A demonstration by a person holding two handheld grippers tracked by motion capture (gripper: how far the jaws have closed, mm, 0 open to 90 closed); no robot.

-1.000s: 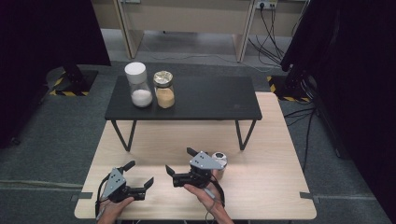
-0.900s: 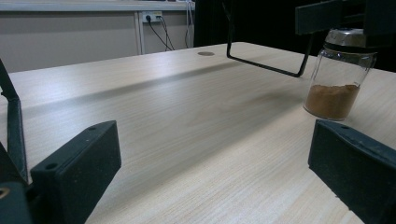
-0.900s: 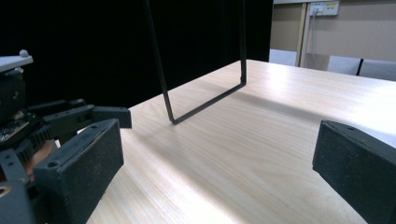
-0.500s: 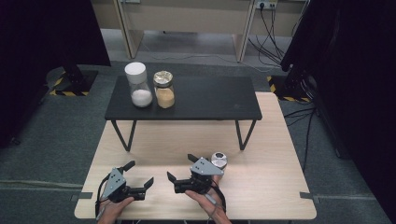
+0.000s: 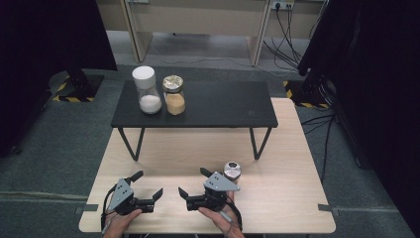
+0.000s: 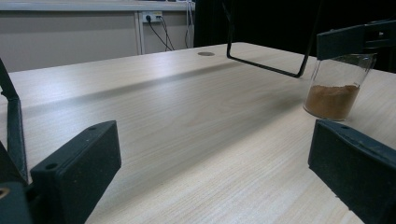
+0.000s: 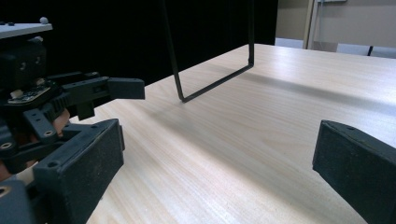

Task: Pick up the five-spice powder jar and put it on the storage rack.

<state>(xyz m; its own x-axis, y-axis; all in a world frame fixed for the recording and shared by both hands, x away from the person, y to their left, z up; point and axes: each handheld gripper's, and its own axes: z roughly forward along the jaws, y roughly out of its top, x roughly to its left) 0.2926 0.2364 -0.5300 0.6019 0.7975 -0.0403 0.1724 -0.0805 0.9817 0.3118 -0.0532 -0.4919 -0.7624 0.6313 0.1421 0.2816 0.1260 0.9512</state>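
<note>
High view had the small jar (image 5: 232, 171) of brown powder standing upright on the wooden surface (image 5: 287, 198), just past the right gripper (image 5: 192, 186), nothing gripping it. That gripper's jaws were spread wide apart, pointing left toward the left gripper (image 5: 146, 186), whose jaws were also wide apart with nothing between them. Left gripper view caught the same jar at the right. Further back, a black bench (image 5: 218, 104) stood on the surface with a white-lidded jar (image 5: 146, 90) and a gold-lidded jar (image 5: 174, 94) side by side.
</note>
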